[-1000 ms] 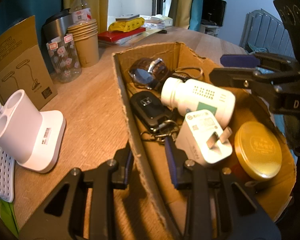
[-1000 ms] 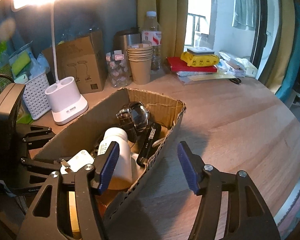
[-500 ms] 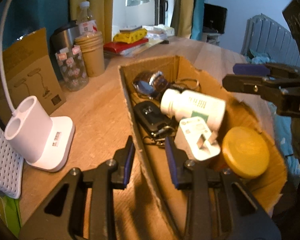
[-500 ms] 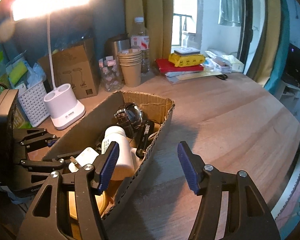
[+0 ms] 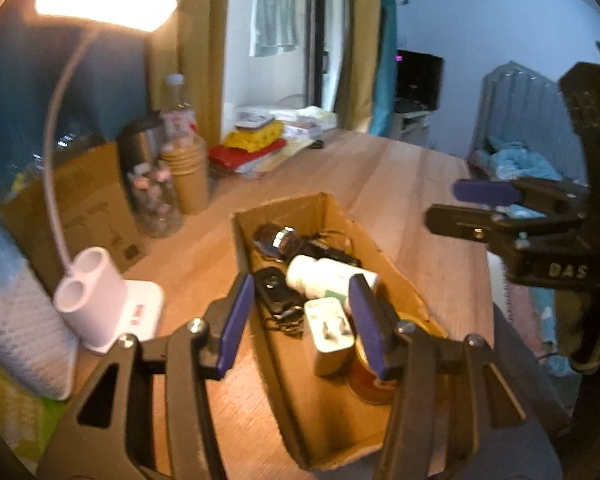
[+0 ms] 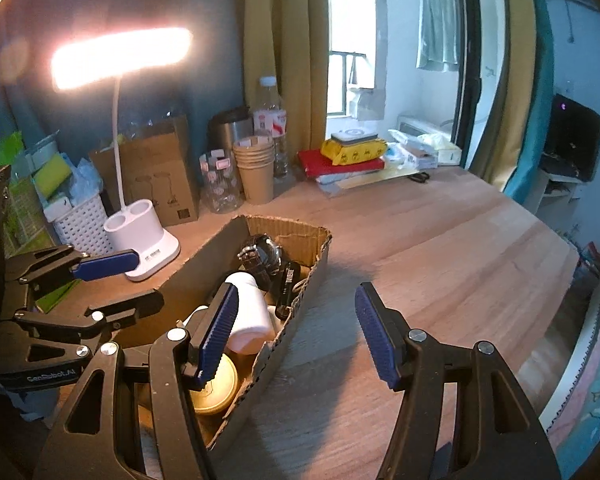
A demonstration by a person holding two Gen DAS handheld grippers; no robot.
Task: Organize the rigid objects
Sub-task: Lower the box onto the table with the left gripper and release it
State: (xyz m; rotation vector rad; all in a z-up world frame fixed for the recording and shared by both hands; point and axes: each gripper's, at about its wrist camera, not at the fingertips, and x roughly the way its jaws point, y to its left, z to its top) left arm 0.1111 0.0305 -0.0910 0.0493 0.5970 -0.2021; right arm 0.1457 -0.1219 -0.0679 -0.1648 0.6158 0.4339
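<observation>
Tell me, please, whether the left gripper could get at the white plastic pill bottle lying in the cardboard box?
Probably yes: the left gripper is open above the open-topped cardboard box, and the white plastic pill bottle lies uncovered on top.

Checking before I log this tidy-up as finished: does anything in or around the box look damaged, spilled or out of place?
Only the cardboard box looks worn: its top edge is ragged and torn. The white bottle lies on its side among the other items, lid on, nothing spilled. Both tools are open and hold nothing.
</observation>
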